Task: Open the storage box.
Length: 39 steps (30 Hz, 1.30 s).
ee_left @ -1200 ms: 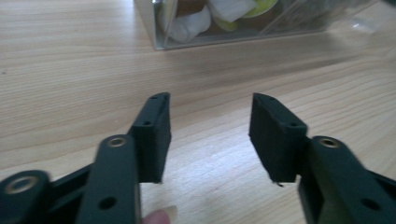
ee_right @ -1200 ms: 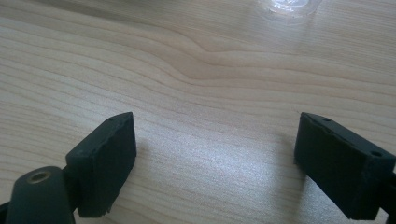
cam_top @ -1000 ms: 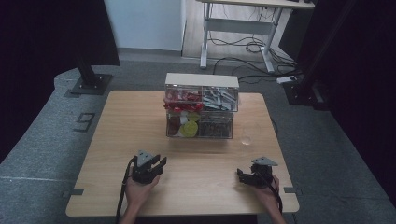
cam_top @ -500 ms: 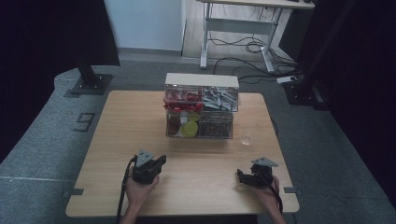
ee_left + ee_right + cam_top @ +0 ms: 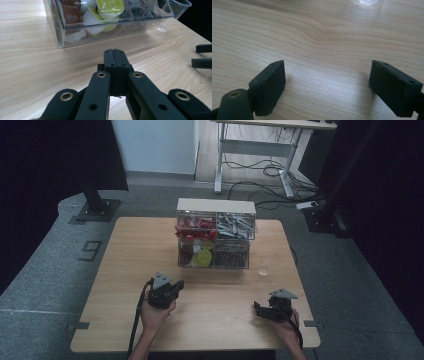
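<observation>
Grey carpet surrounds a pale wooden desk (image 5: pixel 125 270), with dark curtains at the sides and a second desk frame with cables at the back. Near the far middle of the desk stands a clear plastic organiser (image 5: pixel 216 234) with stacked compartments: red pieces upper left, grey pieces upper right, and coffee capsules (image 5: pixel 110 6), yellow, white and brown, lower left. A small clear cup (image 5: pixel 263 268) sits on the wood just to the right of the organiser's front corner. At the near edge, a person's two hands each hold a black claw. The left claw (image 5: pixel 176 285) is at the near left, pointing toward the organiser but well apart from it; in the left gripper view its jaws are clenched together, having just closed, with nothing between them. The right claw (image 5: pixel 258 310) rests low over the desk at the near right, and in the right gripper view its jaws stand wide apart, released, with bare wood between them and the base of the cup ahead.
</observation>
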{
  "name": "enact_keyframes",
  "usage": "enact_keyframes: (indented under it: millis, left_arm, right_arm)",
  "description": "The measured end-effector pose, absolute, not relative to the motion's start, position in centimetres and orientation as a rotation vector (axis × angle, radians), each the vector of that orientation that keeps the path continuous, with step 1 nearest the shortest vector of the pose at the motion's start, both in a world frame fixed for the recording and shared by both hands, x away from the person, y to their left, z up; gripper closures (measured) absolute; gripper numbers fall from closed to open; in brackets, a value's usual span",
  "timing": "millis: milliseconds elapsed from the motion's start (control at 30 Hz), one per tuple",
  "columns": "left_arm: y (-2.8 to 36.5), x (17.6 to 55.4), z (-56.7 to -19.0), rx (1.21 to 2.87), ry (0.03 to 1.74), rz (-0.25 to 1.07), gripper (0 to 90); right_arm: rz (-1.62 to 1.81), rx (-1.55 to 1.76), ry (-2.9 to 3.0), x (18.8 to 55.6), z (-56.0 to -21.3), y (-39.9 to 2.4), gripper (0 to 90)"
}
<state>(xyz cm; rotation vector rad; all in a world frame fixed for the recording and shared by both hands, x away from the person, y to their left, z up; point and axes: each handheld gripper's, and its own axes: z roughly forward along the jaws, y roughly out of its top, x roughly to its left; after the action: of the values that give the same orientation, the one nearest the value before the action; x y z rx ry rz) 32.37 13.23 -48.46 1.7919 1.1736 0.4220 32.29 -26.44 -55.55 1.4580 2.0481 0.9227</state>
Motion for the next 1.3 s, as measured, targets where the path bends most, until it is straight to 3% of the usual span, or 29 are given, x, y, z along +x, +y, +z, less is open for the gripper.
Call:
enact_keyframes:
  millis: [1300]
  left_arm:
    - [10.9, 37.9, -49.8, 1.88, 1.222, 0.315, 90.0]
  right_arm:
    - [0.921, 1.456, 2.047, 32.3, -55.6, -26.4, 14.3]
